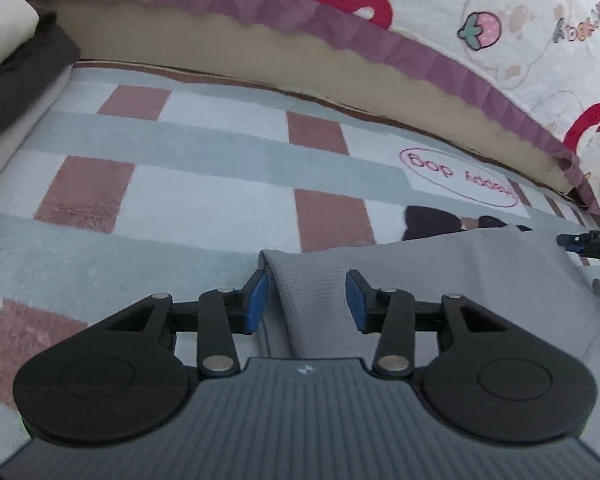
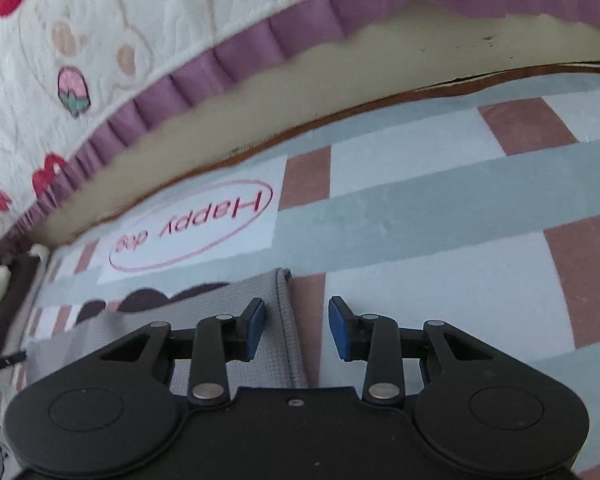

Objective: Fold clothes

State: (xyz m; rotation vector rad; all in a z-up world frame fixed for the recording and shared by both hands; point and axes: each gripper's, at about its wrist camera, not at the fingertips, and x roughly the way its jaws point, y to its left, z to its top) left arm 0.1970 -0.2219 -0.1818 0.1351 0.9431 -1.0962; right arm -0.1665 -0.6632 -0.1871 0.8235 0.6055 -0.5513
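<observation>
Your left claw (image 1: pixel 306 300) stands partly open, its blue pads (image 1: pixel 257 304) clear of the cloth: the grey garment (image 1: pixel 420 280) lies beneath and between them, released, with its folded corner just beside the left-hand pad. Your right claw (image 2: pixel 297 328) is likewise partly open and grasps nothing; the garment's stitched edge (image 2: pixel 288 320) runs up between its two pads, nearer the left-hand one, touching neither so far as can be seen.

Taking the grey garment as landmark: it lies flat on the checked blanket (image 1: pixel 180 184) of grey, white and dusty-pink squares, its long axis running from one claw to the other, with its far edge facing the "Happy dog" label (image 2: pixel 192 228) printed on the blanket. Dark patches (image 1: pixel 432 222) of the blanket's print show just beyond that far edge. Farther beyond the garment rises a quilted cover with a purple frill (image 1: pixel 340 36) and a strawberry motif.

Both claws point downward at a slant toward the garment, one at each end of it. In the left wrist view, the tip of your right claw (image 1: pixel 588 242) enters at the garment's far right end.
</observation>
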